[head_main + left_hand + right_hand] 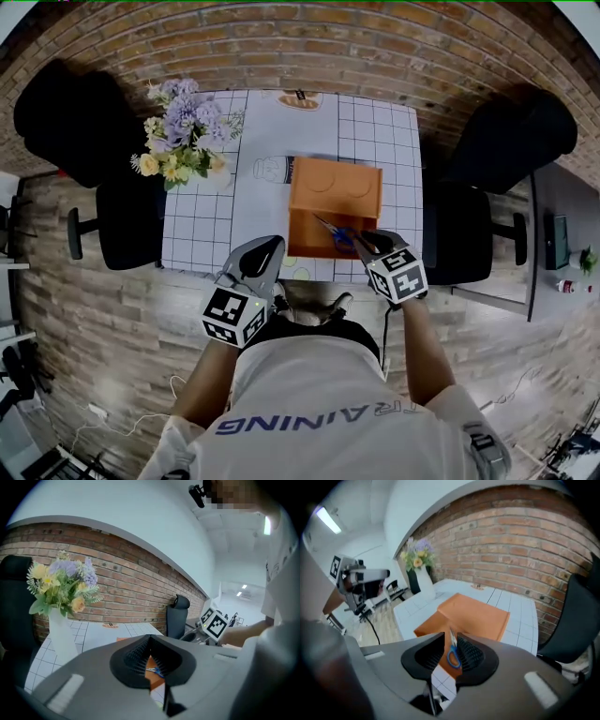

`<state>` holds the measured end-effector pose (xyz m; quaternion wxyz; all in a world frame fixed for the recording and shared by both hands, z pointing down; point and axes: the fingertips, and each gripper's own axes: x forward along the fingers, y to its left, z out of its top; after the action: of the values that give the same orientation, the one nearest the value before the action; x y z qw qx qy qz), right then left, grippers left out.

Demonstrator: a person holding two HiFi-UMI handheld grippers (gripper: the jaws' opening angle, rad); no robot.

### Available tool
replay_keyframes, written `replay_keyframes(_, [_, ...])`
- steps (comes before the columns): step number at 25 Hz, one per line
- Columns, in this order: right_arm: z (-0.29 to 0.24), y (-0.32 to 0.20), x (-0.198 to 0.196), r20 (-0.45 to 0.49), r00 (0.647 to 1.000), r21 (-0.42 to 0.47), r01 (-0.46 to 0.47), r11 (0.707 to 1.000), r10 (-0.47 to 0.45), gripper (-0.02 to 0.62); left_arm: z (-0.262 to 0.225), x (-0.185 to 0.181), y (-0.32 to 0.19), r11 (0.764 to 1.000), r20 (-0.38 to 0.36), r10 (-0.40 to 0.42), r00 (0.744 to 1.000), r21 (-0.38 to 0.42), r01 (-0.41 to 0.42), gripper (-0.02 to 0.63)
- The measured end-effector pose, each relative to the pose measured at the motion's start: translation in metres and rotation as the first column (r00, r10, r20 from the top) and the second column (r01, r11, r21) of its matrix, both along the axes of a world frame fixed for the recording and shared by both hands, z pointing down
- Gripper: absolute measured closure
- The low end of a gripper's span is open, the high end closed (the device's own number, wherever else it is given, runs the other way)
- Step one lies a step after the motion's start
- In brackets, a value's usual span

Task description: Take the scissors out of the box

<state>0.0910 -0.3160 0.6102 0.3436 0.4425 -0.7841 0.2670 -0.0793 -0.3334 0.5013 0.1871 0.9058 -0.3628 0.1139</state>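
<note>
An orange box (333, 192) stands on the white checked table (202, 230), near its front edge. Scissors (330, 228) with blue handles lie at the box's near right corner, blades pointing away to the left. My right gripper (366, 242) hovers just short of the handles, open. In the right gripper view the scissors (453, 653) show through the gap between the jaws, untouched, with the box (478, 613) behind. My left gripper (267, 246) hangs at the table's front edge left of the box, its tips together and empty. The left gripper view shows the scissors (157, 671) far beyond its jaws.
A white vase of flowers (183, 131) stands at the table's left side, also tall in the left gripper view as flowers (61, 588). Black chairs flank the table at the left (122, 220) and right (459, 234). A brick wall runs behind.
</note>
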Motion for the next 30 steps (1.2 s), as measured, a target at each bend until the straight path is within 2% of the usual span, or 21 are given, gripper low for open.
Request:
replay_keyframes(2, [0.026,0.007,-0.006,-0.082,0.993,-0.099,0.078,0.992,-0.086,0.457,0.004,0.001,0.007,1.0,0.007,0.003,1.0,-0.01,-0.003,0.606])
replay_keyframes(7, [0.073,0.006,-0.011,-0.209,0.956,-0.199,0.166,0.966,-0.208,0.457,0.016,0.002,0.02,0.999,0.001,-0.014,1.0,-0.047,0.014,0.606])
replay_keyframes(11, [0.11,0.005,-0.015,-0.27,0.911,-0.307,0.225,0.925,-0.311,0.451,0.024,-0.006,0.026,0.998,0.009,-0.03,1.0,-0.062,0.03,0.606])
replay_keyframes(16, [0.139,0.002,-0.016,-0.32,0.871,-0.393,0.236,0.889,-0.373,0.451,0.027,-0.02,0.023,0.995,0.008,-0.074,0.997,-0.072,0.074,0.606])
replay_keyframes(19, [0.148,0.002,-0.015,-0.35,0.852,-0.416,0.231,0.88,-0.389,0.451,0.026,-0.027,0.02,0.993,0.006,-0.091,0.996,-0.071,0.091,0.606])
replay_keyframes(22, [0.149,0.002,-0.016,-0.358,0.848,-0.421,0.228,0.878,-0.392,0.453,0.028,-0.032,0.018,0.992,0.008,-0.104,0.995,-0.072,0.104,0.606])
replay_keyframes(24, [0.148,0.002,-0.018,-0.356,0.845,-0.418,0.238,0.877,-0.399,0.482,0.029,-0.035,0.016,0.991,0.009,-0.11,0.994,-0.073,0.11,0.606])
replay_keyframes(27, [0.142,0.006,-0.02,-0.355,0.836,-0.408,0.264,0.874,-0.419,0.489,0.026,-0.033,0.013,0.992,0.002,-0.108,0.994,-0.066,0.108,0.606])
replay_keyframes(30, [0.125,0.01,-0.02,-0.357,0.838,-0.367,0.28,0.887,-0.412,0.491,0.025,-0.029,0.013,0.993,-0.006,-0.101,0.995,-0.066,0.101,0.606])
